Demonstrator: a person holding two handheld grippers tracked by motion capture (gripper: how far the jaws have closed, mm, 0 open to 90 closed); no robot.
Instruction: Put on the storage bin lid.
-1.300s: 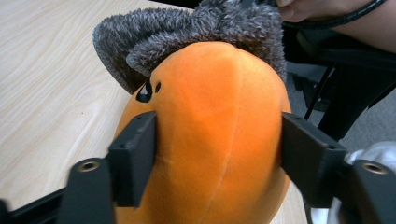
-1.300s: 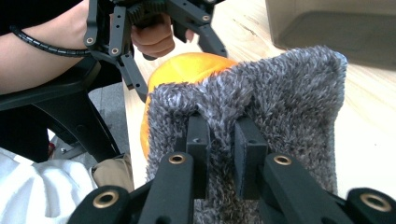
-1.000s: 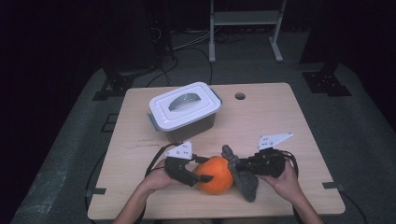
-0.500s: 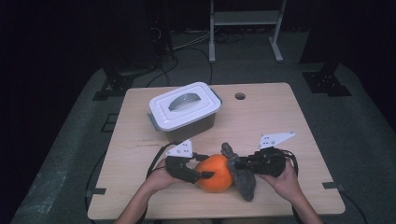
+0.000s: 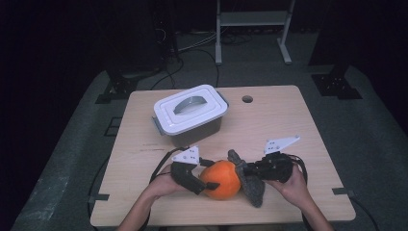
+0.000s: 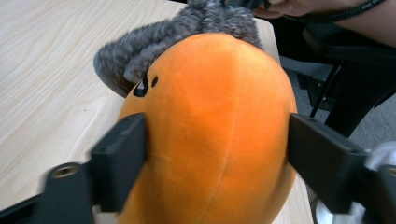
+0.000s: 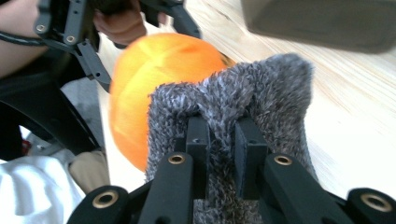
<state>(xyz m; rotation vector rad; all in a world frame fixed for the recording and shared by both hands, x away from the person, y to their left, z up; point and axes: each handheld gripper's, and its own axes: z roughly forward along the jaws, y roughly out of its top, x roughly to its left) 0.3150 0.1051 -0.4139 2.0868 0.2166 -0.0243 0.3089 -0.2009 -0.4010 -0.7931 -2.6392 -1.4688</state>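
While my left gripper (image 5: 208, 185) squeezes the orange plush toy (image 5: 221, 179) across its round body, my right gripper (image 5: 248, 170) has its jaws pinched narrow on a fold of the toy's fuzzy grey part (image 5: 254, 185), and the whole thing sits near the front edge of the wooden table (image 5: 288, 125), well apart from the lidded white storage box (image 5: 190, 115).

What worries me is the soft stuffing: I judge that the left jaws could slide off the rounded sides if I pull, and the thin fold on the right could slip free or strain its seam if both hands tug apart. Being so near the table edge, a dropped toy could roll off.

How the grey part joins the orange body is hidden behind my jaws, and the toy's underside and most of its face markings stay out of sight.
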